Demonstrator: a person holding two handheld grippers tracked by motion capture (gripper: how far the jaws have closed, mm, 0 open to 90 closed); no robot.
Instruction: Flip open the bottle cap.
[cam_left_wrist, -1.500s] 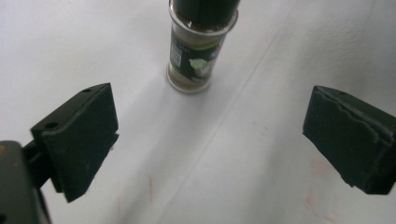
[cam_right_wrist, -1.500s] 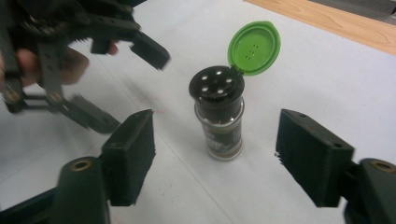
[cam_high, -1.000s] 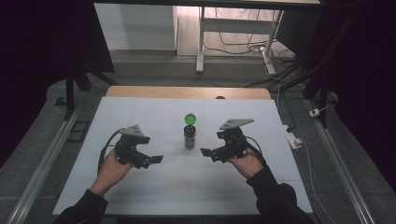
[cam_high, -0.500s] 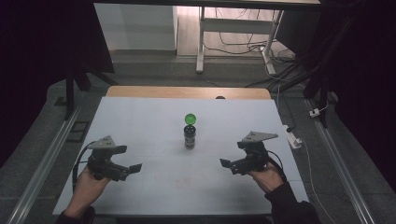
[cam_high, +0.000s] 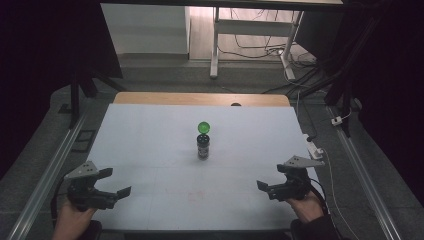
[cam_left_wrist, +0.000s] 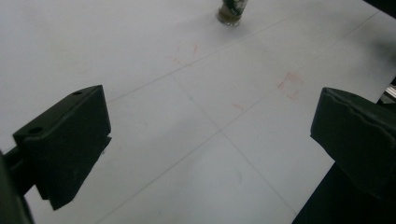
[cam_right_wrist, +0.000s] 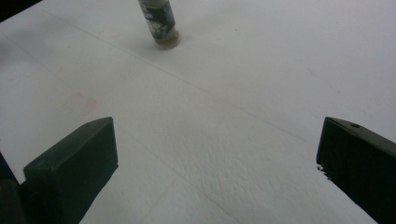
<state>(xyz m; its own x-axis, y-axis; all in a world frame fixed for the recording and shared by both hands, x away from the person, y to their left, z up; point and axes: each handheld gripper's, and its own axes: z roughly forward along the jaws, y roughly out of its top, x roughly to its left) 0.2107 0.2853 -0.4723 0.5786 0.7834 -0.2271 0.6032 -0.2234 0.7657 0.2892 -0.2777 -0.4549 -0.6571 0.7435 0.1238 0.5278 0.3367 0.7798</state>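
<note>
- High view: small bottle (cam_high: 203, 146) upright near the middle of the white desk (cam_high: 150, 140), green ball (cam_high: 203, 127) just behind it, whether touching cannot be told. Left gripper (cam_high: 112, 184) well apart from bottle, toward the near left corner, jaws apart, nothing held. Right gripper (cam_high: 270, 186) well apart from bottle, toward the near right edge, jaws apart, nothing held
- Left gripper view: two black jaws wide apart over bare desk (cam_left_wrist: 196, 130); bottle base (cam_left_wrist: 232, 13) far ahead at top edge; faint red marks (cam_left_wrist: 289, 86) between jaws and bottle
- Right gripper view: jaws wide apart; bottle (cam_right_wrist: 159, 25) upright ahead, upper left
</note>
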